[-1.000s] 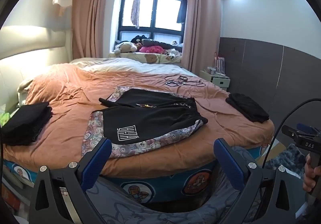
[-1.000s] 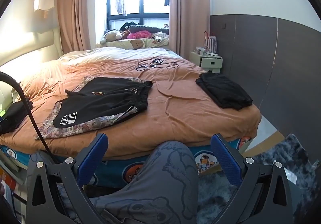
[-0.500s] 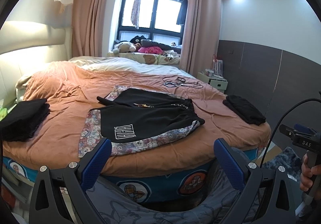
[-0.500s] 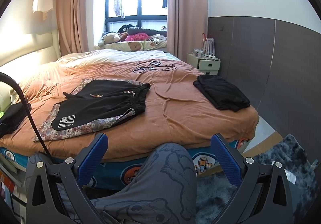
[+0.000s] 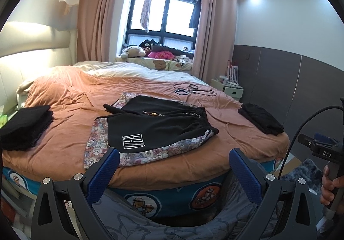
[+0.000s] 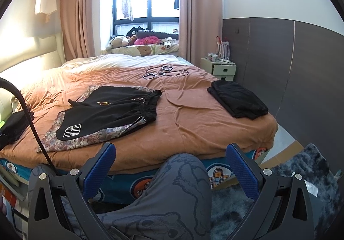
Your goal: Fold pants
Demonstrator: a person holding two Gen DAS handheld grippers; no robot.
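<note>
Black pants (image 5: 159, 128) w/ white logo — flat atop bear-print pants (image 5: 101, 143), mid-bed.

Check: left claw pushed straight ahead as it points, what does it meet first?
Probably the patterned cloth under the black shorts at the bed's near edge; the open left claw aims there, though depth is unclear.

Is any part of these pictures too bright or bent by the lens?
Left wrist view: the window is overexposed, the headboard glows under warm light, and the wall lines curve. Right wrist view: the same window washes out; black shorts stay sharp.
</note>
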